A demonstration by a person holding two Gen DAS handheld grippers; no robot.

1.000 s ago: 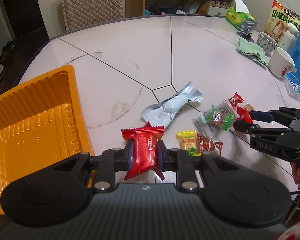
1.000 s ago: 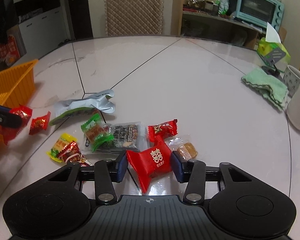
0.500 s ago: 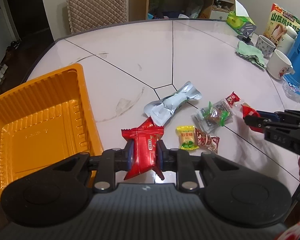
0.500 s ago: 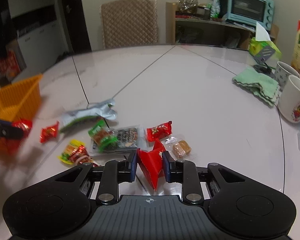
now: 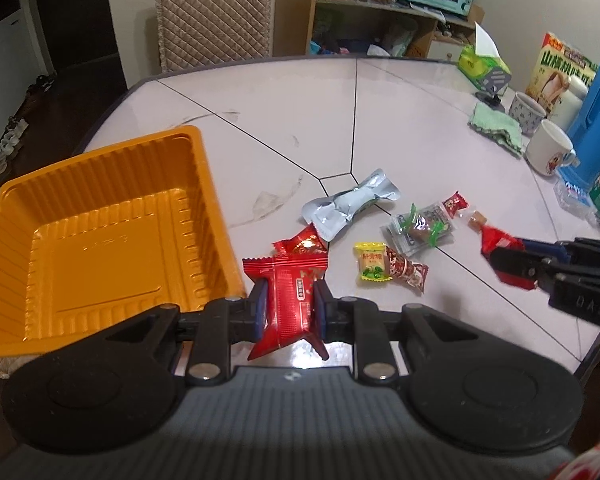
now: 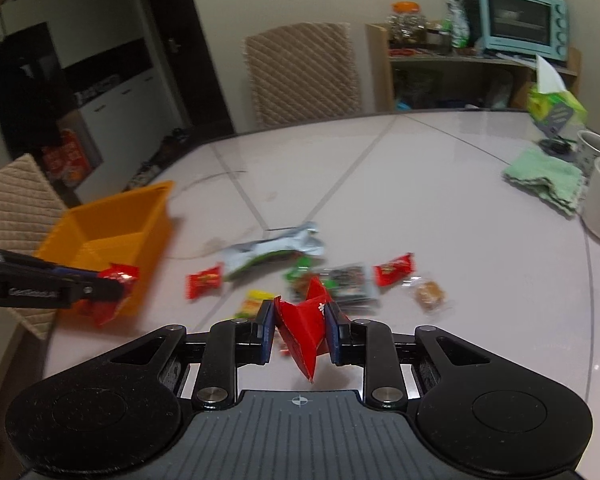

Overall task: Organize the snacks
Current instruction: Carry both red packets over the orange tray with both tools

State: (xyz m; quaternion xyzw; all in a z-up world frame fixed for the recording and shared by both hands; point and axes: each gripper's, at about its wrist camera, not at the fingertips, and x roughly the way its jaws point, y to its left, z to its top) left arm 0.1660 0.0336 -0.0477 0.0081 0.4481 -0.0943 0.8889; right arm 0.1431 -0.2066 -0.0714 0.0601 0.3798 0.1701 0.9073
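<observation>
Tabletop snacks [image 5: 392, 266] lie lower; both grippers stay clamped.

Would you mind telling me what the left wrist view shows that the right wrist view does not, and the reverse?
Only the left wrist view shows the orange tray's bare floor, the blue jug and the printed box. Only the right wrist view shows the second quilted chair beside the tray and the orange-lidded jar. Both show the silver pouch, the yellow candy, the green cloth, and each hand-held gripper shut on a red snack: left hand-held gripper, right hand-held gripper.
</observation>
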